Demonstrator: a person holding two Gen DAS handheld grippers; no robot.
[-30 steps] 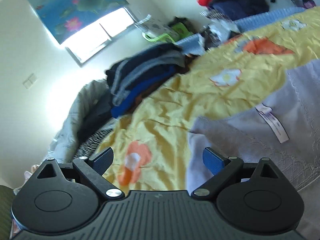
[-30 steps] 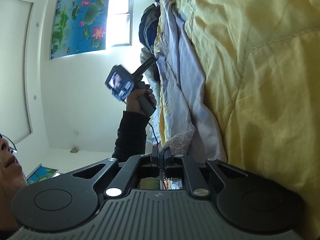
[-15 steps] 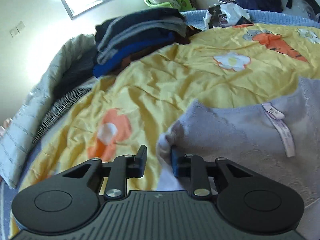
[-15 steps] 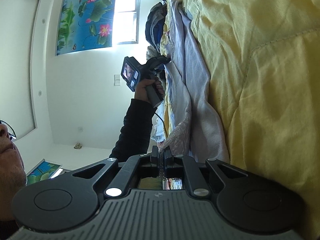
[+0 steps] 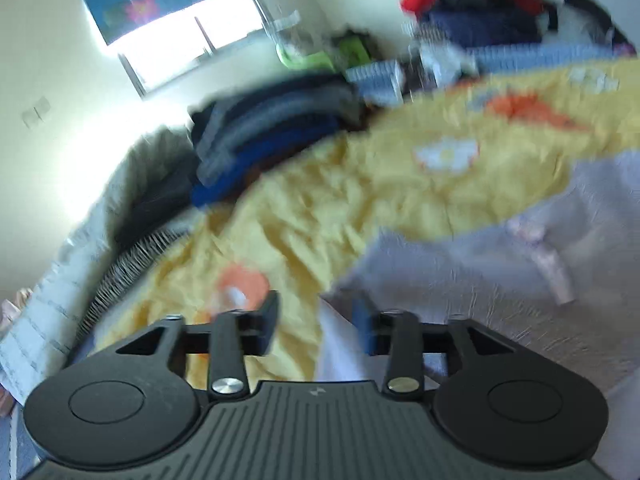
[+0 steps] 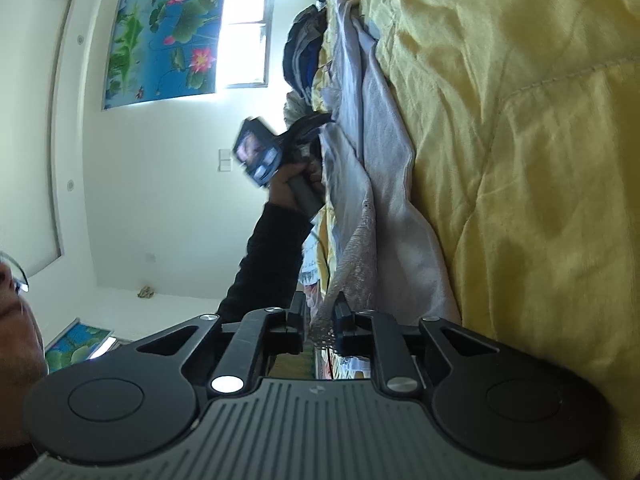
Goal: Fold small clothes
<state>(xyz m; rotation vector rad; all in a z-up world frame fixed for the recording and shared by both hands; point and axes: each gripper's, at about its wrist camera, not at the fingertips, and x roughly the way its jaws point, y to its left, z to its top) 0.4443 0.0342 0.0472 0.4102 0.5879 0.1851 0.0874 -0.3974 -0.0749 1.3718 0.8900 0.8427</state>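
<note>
Garment [image 5: 500,264] edge is flanked by parted left gripper [image 5: 316,326]; lace hem [image 6: 356,264] sits loose within slightly parted right gripper [image 6: 320,320].

Pale lavender garment [image 5: 520,280] lies rumpled on yellow quilt [image 5: 360,208], label showing.

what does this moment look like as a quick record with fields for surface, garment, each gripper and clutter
surface: yellow quilt with orange and white flower prints
garment: pale lilac-grey lace-trimmed garment, spread on the quilt, white care label up
left gripper: jaws apart, garment corner between them, not clamped; view blurred
right gripper: jaws slightly apart around the garment's lace edge; grip cannot be told
clutter: stack of folded dark blue and grey clothes beyond the quilt
</note>
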